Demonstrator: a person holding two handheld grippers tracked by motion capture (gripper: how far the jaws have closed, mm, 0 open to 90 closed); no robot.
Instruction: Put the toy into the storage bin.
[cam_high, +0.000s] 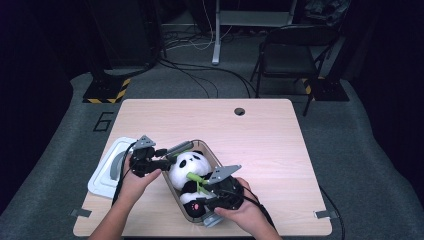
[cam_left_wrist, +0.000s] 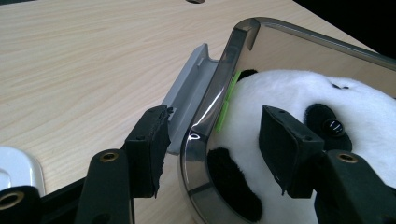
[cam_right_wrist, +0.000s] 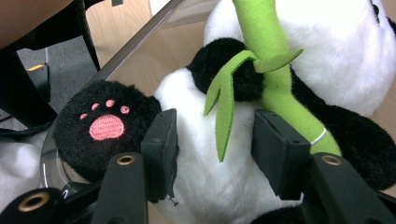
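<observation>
- Dark room, grey carpet, black folding chair (cam_high: 295, 50) at the back; pale wooden table (cam_high: 260, 145) up front.
- Clear smoky plastic bin (cam_high: 214, 156) sits on the table's near-left part, its long axis running diagonally from far-left to near-right.
- Black-and-white plush panda holding a green felt bamboo stalk (cam_high: 194, 176) lies in the bin along that same axis, head (cam_left_wrist: 299, 93) toward the far end, feet toward the person.
- White plastic lid (cam_high: 107, 170) lies flat on the table, just left of the bin.
- Left gripper (cam_high: 162, 164) (cam_left_wrist: 212, 140): jaws apart and straddling the bin's wall at the head end, one pad outside beside the grey latch (cam_left_wrist: 189, 100), the other inside against the panda's head; whether they pinch the wall, cannot tell.
- Right gripper (cam_high: 207, 199) (cam_right_wrist: 215, 149): at the foot end, jaws apart with the panda's white belly (cam_right_wrist: 210, 186) between them; pads look sunk into the fur at both sides, so likely a soft squeeze on the body.
- Black foot with pink paw print (cam_right_wrist: 105, 126) sits just outside that gripper's left-hand jaw in the right gripper view; bamboo stalk (cam_right_wrist: 275, 84) passes just above the other jaw.
- Judgement: right hand is nearer the body and looks set to handle the toy; left steadies the bin. The coming move likely turns on the toy clearing the rim.
</observation>
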